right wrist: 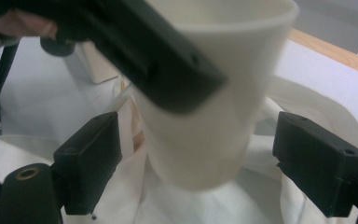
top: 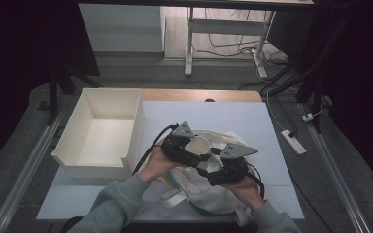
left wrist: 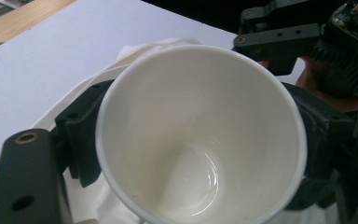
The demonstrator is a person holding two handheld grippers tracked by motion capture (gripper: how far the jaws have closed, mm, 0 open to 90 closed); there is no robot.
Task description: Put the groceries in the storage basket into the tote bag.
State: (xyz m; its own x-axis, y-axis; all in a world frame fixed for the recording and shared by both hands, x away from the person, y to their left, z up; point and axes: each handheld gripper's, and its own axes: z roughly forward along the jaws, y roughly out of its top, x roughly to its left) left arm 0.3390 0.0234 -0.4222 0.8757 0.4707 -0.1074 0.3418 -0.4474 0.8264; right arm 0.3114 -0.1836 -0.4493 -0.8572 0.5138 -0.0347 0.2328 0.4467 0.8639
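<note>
1. The plain white paper cup (left wrist: 200, 135) has a glossy white inside with no print.
2. The cream-white cloth bag (top: 209, 194) shows a teal edge low down and a thin orange line near the cup.
3. The black plastic left gripper (top: 187, 148) and black plastic right gripper (top: 218, 167) carry grey plates.
4. The open off-white cardboard box (top: 77, 126) is unmarked.
5. The white table sheet (top: 252, 121) lies over a light wooden tabletop (top: 199, 95).
6. Grey sleeves (top: 116, 206).

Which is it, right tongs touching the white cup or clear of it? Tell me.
Apart. The right gripper view shows the right tongs spread wide, gaps on both sides of the cup.
</note>
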